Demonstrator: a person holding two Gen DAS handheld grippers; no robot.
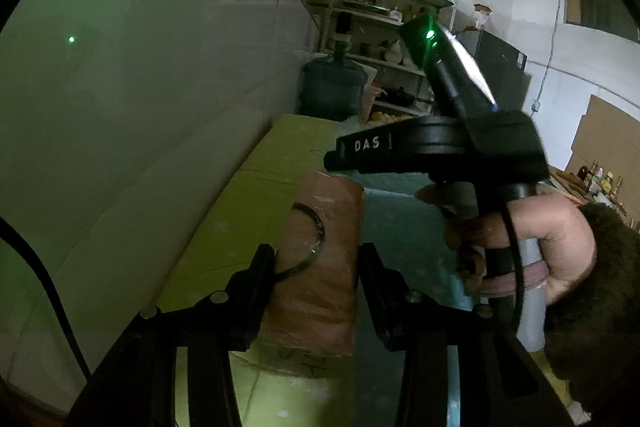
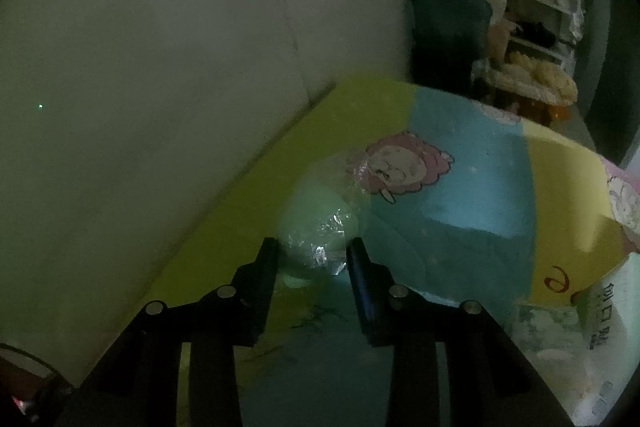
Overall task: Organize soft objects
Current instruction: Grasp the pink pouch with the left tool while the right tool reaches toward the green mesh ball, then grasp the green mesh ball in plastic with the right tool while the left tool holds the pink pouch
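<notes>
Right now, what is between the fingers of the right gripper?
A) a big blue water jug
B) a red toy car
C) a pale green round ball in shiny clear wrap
C: the pale green round ball in shiny clear wrap sits between the right gripper fingers on the colourful cartoon mat.

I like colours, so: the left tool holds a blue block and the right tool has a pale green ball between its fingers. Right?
Not quite. The left tool holds a brownish-orange block, not blue, as the left wrist view shows. The right tool does have the pale green ball between its fingers.
</notes>
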